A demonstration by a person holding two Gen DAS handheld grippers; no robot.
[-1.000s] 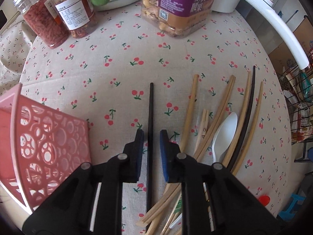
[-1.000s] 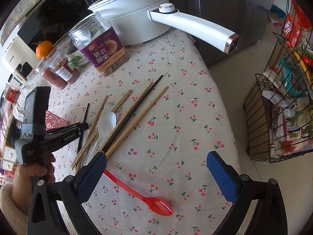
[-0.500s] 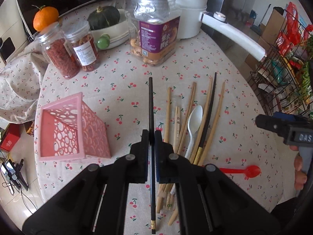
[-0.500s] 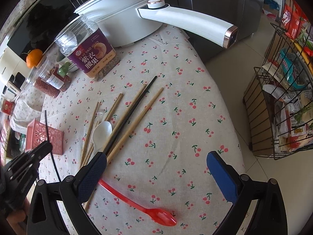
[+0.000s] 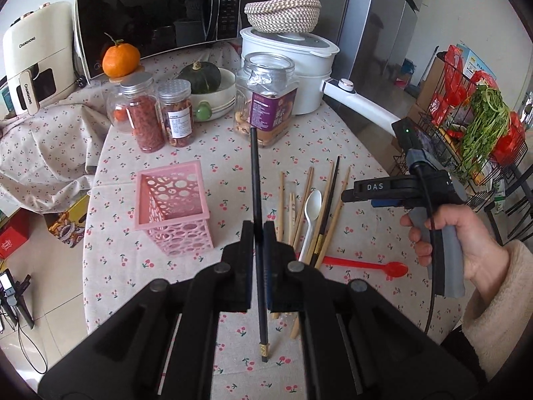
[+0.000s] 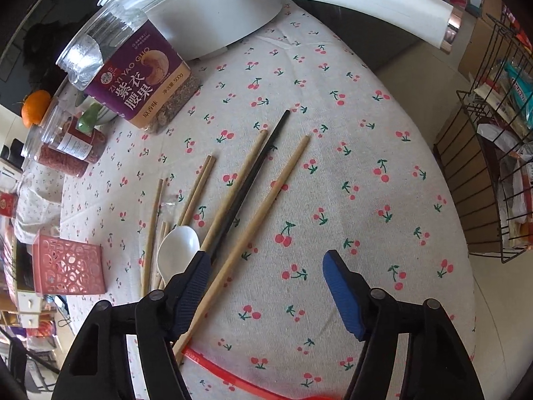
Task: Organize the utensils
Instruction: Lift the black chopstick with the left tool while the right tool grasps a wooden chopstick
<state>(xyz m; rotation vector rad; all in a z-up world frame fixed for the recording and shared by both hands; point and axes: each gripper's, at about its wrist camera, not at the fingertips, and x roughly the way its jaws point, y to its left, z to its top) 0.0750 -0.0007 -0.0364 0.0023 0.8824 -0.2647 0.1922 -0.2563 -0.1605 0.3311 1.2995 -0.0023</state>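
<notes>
My left gripper [image 5: 259, 233] is shut on a black chopstick [image 5: 255, 173] and holds it lifted high above the table, pointing forward. A pink perforated basket [image 5: 173, 203] stands left of it, also seen in the right wrist view [image 6: 68, 268]. On the cloth lie several wooden chopsticks [image 6: 256, 220], a second black chopstick [image 6: 248, 180], a white spoon [image 6: 176, 250] and a red spoon [image 5: 366, 265]. My right gripper [image 6: 266, 283] is open, low over the wooden chopsticks; it appears in the left wrist view [image 5: 363, 188].
Jars [image 5: 146, 116], a purple-labelled nut jar [image 6: 140, 80], a bowl with a squash [image 5: 203, 80], an orange [image 5: 120, 60] and a white pot with a long handle [image 6: 349, 6] stand at the back. A wire rack [image 6: 493, 166] stands right of the table.
My left gripper closed on the black chopstick and rose high with it. My right gripper came down and forward close over the chopsticks, still open.
</notes>
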